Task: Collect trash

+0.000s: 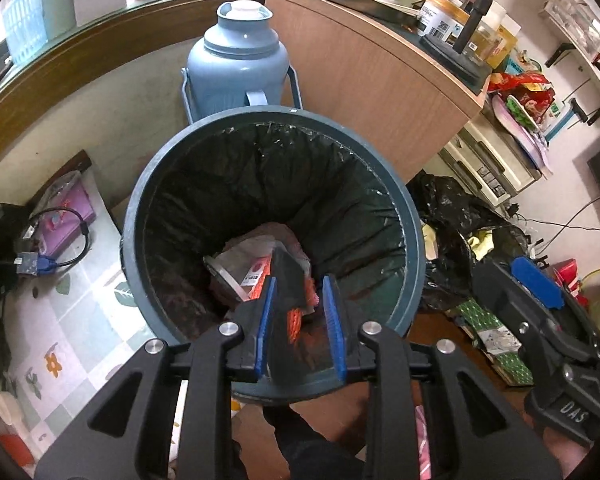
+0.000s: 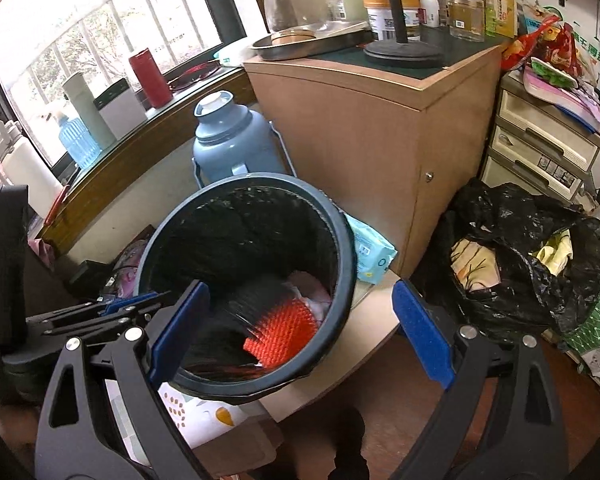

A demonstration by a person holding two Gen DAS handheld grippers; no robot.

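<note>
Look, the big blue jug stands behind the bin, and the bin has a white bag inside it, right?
Not quite. The bag inside the bin is black, not white; the left wrist view looks straight down into it. The rest is right: the big blue jug does stand behind the bin.

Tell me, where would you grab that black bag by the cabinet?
Probably best to pinch the crumpled rim of the bag, coming from above. It stands open-mouthed and stuffed, its slack sides offer no firm hold, and the rim bunches into thin folds.
</note>
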